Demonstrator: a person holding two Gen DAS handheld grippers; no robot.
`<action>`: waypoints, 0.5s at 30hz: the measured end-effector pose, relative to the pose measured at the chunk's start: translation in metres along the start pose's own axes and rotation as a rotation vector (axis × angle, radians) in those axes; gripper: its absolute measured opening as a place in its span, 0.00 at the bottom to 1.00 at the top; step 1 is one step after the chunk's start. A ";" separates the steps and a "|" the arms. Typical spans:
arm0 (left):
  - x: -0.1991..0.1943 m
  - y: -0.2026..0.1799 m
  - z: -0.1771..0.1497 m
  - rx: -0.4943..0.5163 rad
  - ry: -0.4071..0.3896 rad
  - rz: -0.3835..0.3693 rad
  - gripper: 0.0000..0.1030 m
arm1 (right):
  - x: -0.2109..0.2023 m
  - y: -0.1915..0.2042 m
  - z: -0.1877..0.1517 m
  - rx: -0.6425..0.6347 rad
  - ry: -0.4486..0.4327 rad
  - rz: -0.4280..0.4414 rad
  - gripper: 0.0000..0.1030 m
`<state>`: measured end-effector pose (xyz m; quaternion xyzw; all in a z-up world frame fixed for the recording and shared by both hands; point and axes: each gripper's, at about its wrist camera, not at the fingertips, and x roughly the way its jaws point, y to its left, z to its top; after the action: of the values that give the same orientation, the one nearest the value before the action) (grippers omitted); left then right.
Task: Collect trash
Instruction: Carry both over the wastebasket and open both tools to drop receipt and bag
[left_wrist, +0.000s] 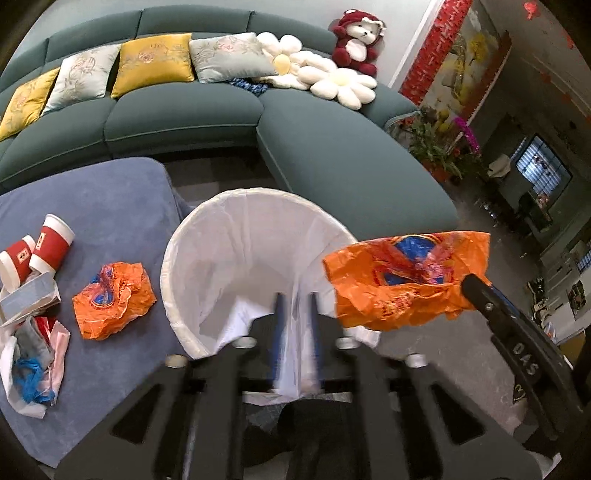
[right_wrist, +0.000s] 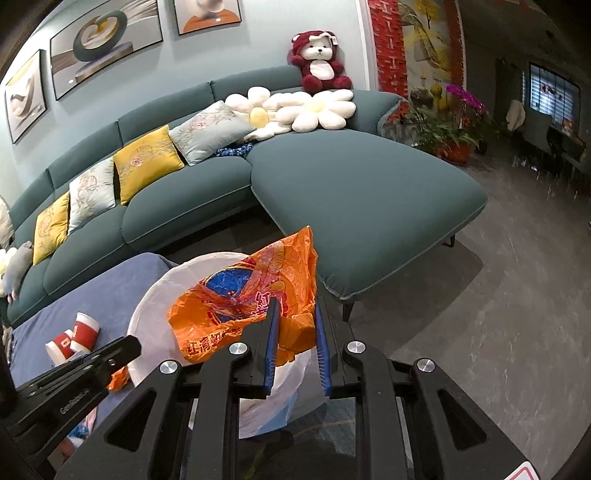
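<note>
The left tongs (left_wrist: 297, 325) are gripping the near edge of the thin white plastic liner (left_wrist: 255, 236) of the round waste bin, the film pinched between their blue-padded fingers (left_wrist: 277, 332), which are standing close together. The bin is sitting just beside the blue cloth-covered tabletop (left_wrist: 110, 206), its mouth opening wide toward the camera.

The right tongs (right_wrist: 295, 332) are holding a crumpled orange plastic bag with a blue and red print (right_wrist: 243, 295); the bag is bunched between the two blue-ribbed fingers (right_wrist: 272, 347), which are standing a little apart with the plastic filling the gap. In the left wrist view the same bag (left_wrist: 402, 280) is hanging at the right rim of the bin, partly over the opening, with a black finger of the right tongs (left_wrist: 476, 293) clamping its corner.

More litter is lying on the tabletop: a second crumpled orange plastic bag (left_wrist: 112, 299) near the bin's left side, two red-and-white paper cups (left_wrist: 37, 251) lying on their sides and touching each other, a flattened grey-blue carton (left_wrist: 29, 297) just below them, and a heap of white, pink and blue wrappers (left_wrist: 31, 365) at the left edge.

Behind, a dark teal sectional sofa (left_wrist: 332, 155) is carrying yellow and pale cushions, white flower-shaped pillows and a red-and-white plush bear (left_wrist: 356, 40).
</note>
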<state>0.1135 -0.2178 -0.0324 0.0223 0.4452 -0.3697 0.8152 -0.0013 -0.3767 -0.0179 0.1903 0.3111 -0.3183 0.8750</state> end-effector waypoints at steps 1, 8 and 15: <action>0.000 0.001 0.000 -0.006 -0.005 0.013 0.41 | 0.003 0.000 0.001 0.000 0.003 0.001 0.17; -0.008 0.024 -0.003 -0.043 -0.033 0.090 0.50 | 0.011 0.010 -0.003 -0.013 0.011 0.026 0.17; -0.023 0.053 -0.011 -0.114 -0.050 0.145 0.51 | 0.019 0.035 -0.001 -0.045 0.018 0.065 0.18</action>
<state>0.1309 -0.1622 -0.0372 -0.0013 0.4424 -0.2843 0.8506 0.0332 -0.3595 -0.0271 0.1832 0.3195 -0.2810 0.8862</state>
